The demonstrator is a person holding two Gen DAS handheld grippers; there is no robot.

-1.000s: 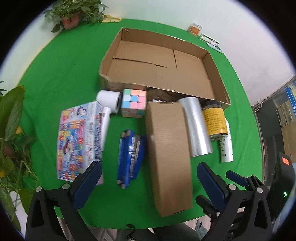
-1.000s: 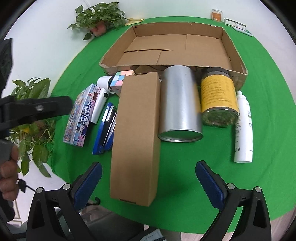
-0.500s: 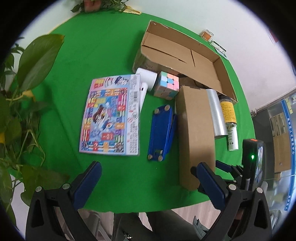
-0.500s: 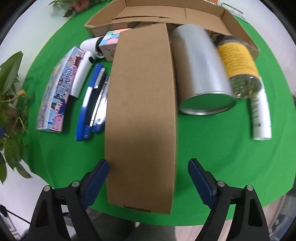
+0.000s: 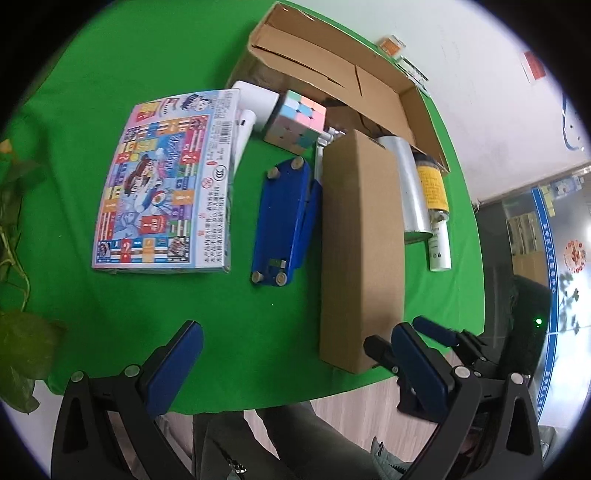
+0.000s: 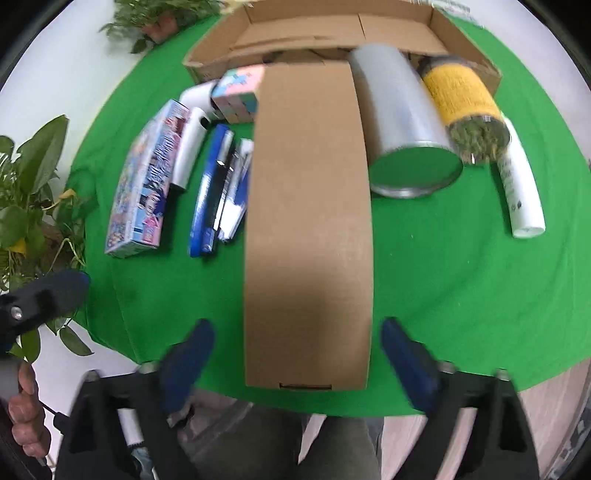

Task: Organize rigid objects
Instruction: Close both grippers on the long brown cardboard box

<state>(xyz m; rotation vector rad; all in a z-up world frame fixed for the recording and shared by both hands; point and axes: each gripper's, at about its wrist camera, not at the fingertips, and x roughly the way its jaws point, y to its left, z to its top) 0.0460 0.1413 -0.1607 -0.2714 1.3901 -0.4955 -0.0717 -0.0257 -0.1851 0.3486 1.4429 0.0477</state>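
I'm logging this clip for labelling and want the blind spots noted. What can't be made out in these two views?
- Jar label text: right wrist view, motion blur.
- White bottle: left wrist view, its upper part hidden behind the jar and the silver can.
- Open cardboard tray: right wrist view, far wall cut off by the top edge.

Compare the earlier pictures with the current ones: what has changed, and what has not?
Both tools came closer to the table. The right tool now straddles the long cardboard box's near end, its jaws having just reopened, not gripping. The left tool stays open and empty. No object has moved.
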